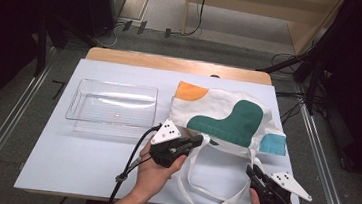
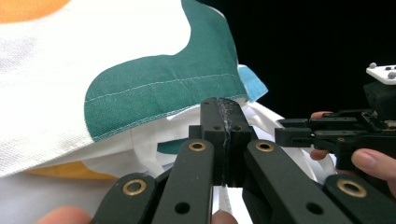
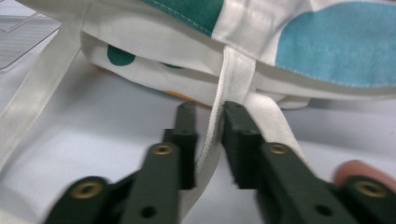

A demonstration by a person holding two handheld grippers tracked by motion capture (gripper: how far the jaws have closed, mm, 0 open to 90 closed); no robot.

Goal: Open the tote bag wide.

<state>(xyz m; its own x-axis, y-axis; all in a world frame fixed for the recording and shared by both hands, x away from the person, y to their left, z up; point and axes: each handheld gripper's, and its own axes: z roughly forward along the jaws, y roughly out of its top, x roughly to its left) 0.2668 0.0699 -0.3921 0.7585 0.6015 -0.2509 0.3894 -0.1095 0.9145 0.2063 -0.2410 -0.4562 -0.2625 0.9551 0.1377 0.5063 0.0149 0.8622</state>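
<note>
A white cloth tote bag (image 1: 228, 116) with green, orange and blue patches lies on the right half of the table. My left gripper (image 1: 196, 140) is at the bag's near hem and is shut on a white strap (image 2: 224, 198), a thin line of cloth showing between its pressed jaws (image 2: 223, 116). My right gripper (image 1: 252, 170) is at the bag's near right corner. In the right gripper view its jaws (image 3: 208, 112) stand on either side of another strap (image 3: 236, 74) below the blue patch, with a small gap left beside the webbing. The strap loops (image 1: 210, 197) trail toward the table's front edge.
A clear plastic tray (image 1: 76, 104) sits empty at the left of the bag. The pale table top (image 1: 88, 158) ends just in front of both hands. Dark stands and cables surround the table on the floor.
</note>
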